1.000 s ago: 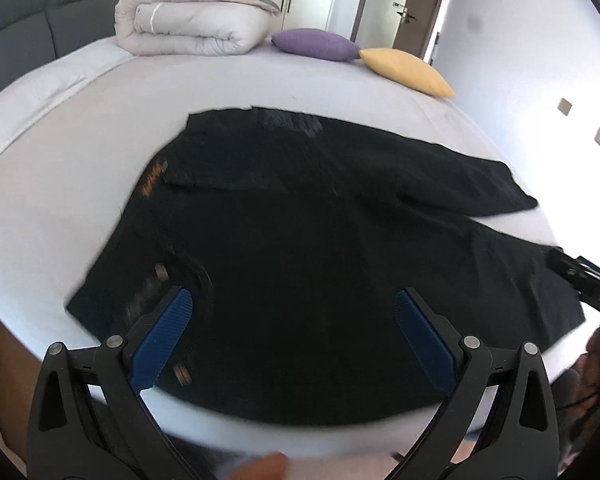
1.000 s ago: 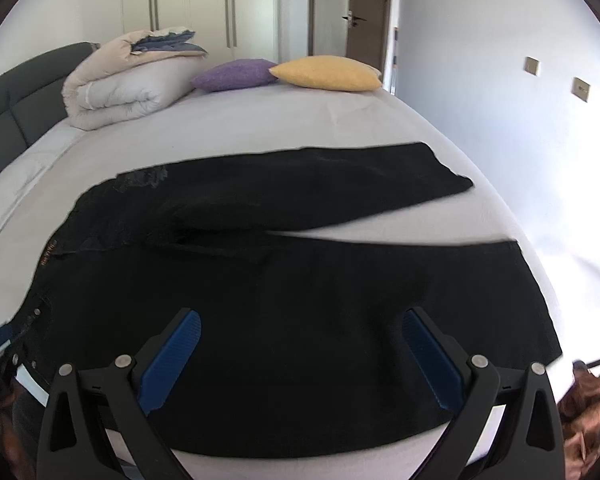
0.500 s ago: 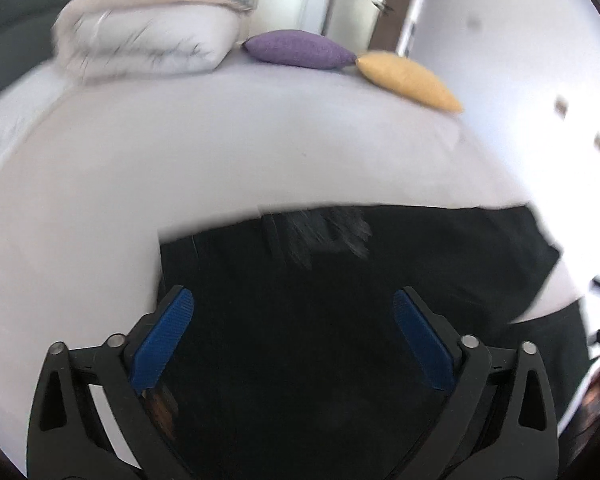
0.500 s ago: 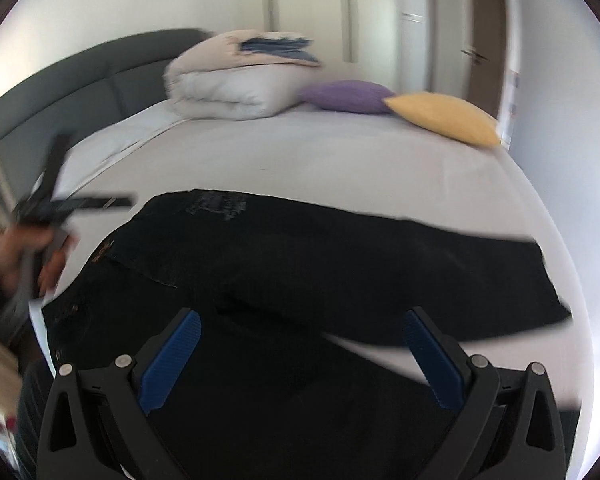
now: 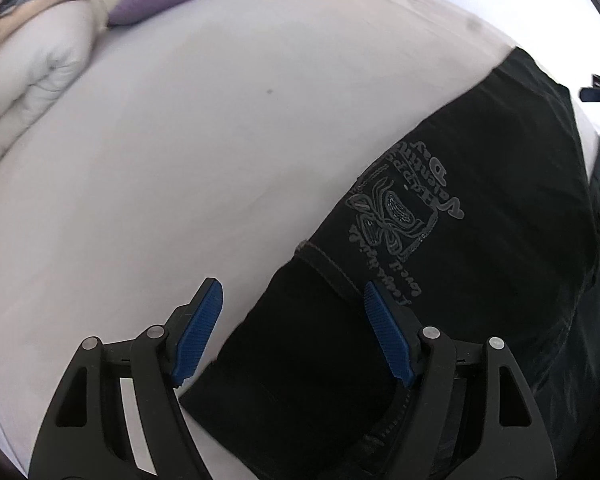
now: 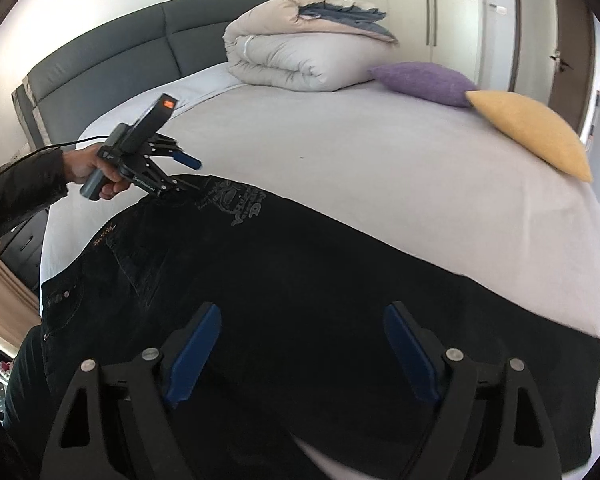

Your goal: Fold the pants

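Observation:
Black pants (image 6: 300,260) lie flat across the grey bed (image 6: 380,152), waist to the left and legs to the right, a grey print (image 5: 404,216) on the far hip. My left gripper (image 5: 292,300) points down at the far waist corner. The pants' edge runs between its blue pads (image 5: 196,336), which are closing but not pressing on cloth. In the right wrist view a hand holds that left gripper (image 6: 186,174) at the same corner. My right gripper (image 6: 302,320) hovers over the far leg with its jaws closing and nothing pinched between them.
A folded duvet (image 6: 300,60) with blue cloth on top sits at the head of the bed by the dark headboard (image 6: 120,60). A purple pillow (image 6: 424,80) and a yellow pillow (image 6: 532,132) lie at the far right. A person's dark sleeve (image 6: 16,196) reaches in from the left.
The left gripper swung from the near waist across to the far waist corner and rolled. The right gripper moved from the near leg toward the far leg. Both jaws have narrowed.

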`<state>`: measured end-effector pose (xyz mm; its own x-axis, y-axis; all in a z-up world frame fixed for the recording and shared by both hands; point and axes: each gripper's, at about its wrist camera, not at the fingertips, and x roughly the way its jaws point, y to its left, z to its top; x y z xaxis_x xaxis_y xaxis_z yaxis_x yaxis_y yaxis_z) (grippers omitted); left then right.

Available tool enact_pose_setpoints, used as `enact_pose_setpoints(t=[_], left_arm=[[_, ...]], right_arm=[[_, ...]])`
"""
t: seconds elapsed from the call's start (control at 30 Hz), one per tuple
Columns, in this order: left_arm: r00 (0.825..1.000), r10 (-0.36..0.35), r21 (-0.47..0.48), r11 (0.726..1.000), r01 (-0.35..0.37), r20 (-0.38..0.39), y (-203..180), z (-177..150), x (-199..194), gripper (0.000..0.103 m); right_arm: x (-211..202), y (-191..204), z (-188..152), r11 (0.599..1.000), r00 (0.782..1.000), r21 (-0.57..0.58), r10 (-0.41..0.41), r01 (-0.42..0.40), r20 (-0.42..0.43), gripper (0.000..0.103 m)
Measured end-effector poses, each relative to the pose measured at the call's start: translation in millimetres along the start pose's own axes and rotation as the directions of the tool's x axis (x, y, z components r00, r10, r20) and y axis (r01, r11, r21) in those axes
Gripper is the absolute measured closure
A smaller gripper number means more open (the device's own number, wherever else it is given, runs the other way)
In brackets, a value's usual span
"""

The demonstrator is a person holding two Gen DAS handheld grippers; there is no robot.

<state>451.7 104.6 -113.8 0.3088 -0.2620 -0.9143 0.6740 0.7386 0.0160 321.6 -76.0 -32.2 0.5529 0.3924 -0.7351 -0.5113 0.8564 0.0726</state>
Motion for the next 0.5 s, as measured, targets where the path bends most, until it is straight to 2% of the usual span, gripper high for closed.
enact_pose_setpoints(t=[0.13,0.23,0.3,0.33,0.4,0.47,0.5], left_arm=[[0.994,-0.098,-0.036,0.995,0.096,-0.057,17,5,17,0.03],[0.993,-0.1,-0.033,0.995,0.098,-0.07,23,8,23,0.036],[0.993,-0.102,-0.028,0.995,0.101,-0.06,22,9,23,0.054],[0.993,-0.103,-0.032,0.994,0.102,-0.052,22,9,22,0.058],[0.994,-0.102,-0.03,0.994,0.101,-0.04,17,5,20,0.074],[0.996,-0.085,-0.027,0.996,0.084,-0.027,13,1,19,0.081],[0.997,-0.075,-0.028,0.997,0.075,-0.016,6,-9,8,0.09]], right_arm=[[26,5,17,0.998,0.999,-0.05,0.041,-0.043,-0.031,0.028],[43,13,27,0.994,0.997,-0.098,0.049,-0.055,-0.054,0.033],[51,14,32,0.992,0.996,-0.108,0.056,-0.062,-0.066,0.035],[54,16,35,0.991,0.996,-0.112,0.061,-0.068,-0.067,0.036],[58,17,41,0.991,0.996,-0.116,0.066,-0.073,-0.067,0.037],[62,18,48,0.989,0.996,-0.126,0.069,-0.076,-0.063,0.038],[65,20,52,0.988,0.996,-0.134,0.068,-0.077,-0.065,0.038]])
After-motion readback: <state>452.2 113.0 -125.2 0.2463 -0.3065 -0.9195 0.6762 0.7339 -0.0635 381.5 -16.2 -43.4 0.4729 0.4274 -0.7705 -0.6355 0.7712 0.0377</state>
